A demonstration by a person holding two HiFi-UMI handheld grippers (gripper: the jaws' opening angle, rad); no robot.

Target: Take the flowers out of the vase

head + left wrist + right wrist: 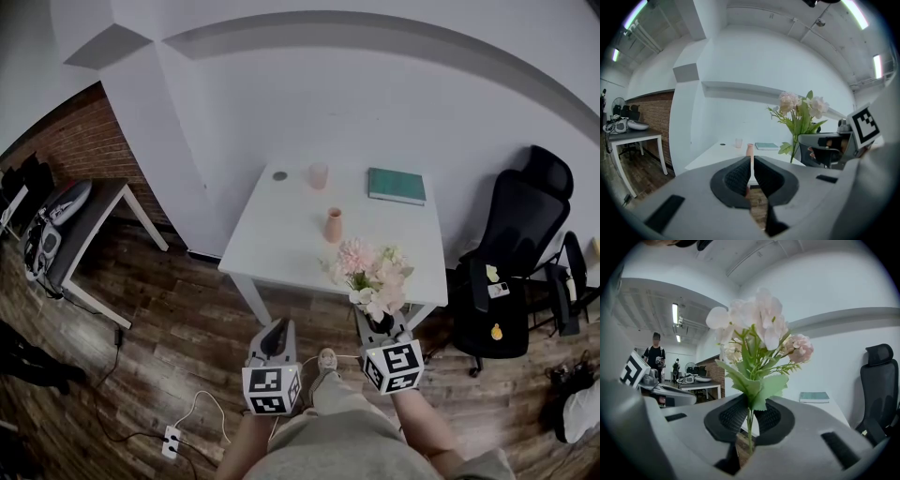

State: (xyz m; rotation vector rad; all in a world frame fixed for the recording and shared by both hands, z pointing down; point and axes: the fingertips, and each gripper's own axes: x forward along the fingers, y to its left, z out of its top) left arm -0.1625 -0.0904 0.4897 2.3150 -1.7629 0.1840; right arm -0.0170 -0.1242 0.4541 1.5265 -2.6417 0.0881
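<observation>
Only the right gripper [750, 416], clamped on thin stems, holds the pink-and-white flower bunch [757, 333] clear of the slim pink vase [334, 225], so slackening could drop it, the left gripper [752, 173] being shut empty.

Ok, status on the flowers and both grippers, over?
Left gripper shut, empty. Right gripper shut on pink-and-white flower bunch, green stems, out of the slim pink vase. Nothing in the way.

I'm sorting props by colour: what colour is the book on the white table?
The book is teal green, clearest in the head view.
</observation>
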